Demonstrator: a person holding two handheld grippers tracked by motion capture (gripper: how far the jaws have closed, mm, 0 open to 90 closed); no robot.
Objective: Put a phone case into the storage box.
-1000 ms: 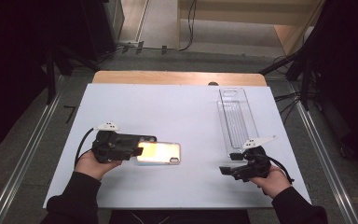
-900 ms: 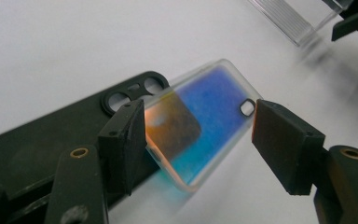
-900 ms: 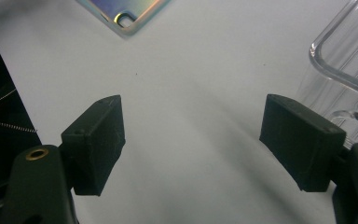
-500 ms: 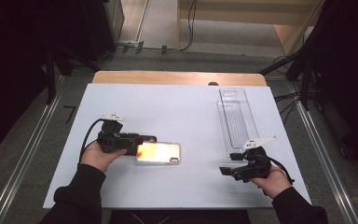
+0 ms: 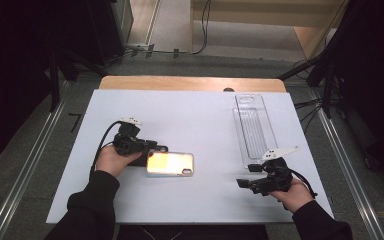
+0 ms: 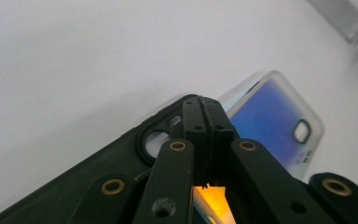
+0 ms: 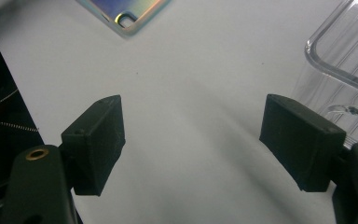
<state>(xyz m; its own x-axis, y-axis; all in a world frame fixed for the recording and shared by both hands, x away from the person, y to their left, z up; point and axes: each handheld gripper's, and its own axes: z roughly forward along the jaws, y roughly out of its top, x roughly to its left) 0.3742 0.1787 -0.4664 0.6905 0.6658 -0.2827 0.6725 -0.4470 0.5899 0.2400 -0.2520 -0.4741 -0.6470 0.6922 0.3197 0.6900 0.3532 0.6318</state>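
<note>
High view: my left tool (image 5: 152, 149) sits at the phone's (image 5: 170, 164) left end, mid surface (image 5: 195, 115); right tool (image 5: 244, 183) well apart, near clear tray (image 5: 254, 127). Left gripper view: jaws just closed, pressed together over a black case (image 6: 98, 168) edge, phone (image 6: 270, 121) just beyond. Right gripper view: jaws spread, nothing between, phone corner (image 7: 126, 16) far off.

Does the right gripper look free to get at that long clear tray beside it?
Probably yes: the right gripper is open, holding nothing, and the clear tray lies just beyond it on bare white table.
</note>
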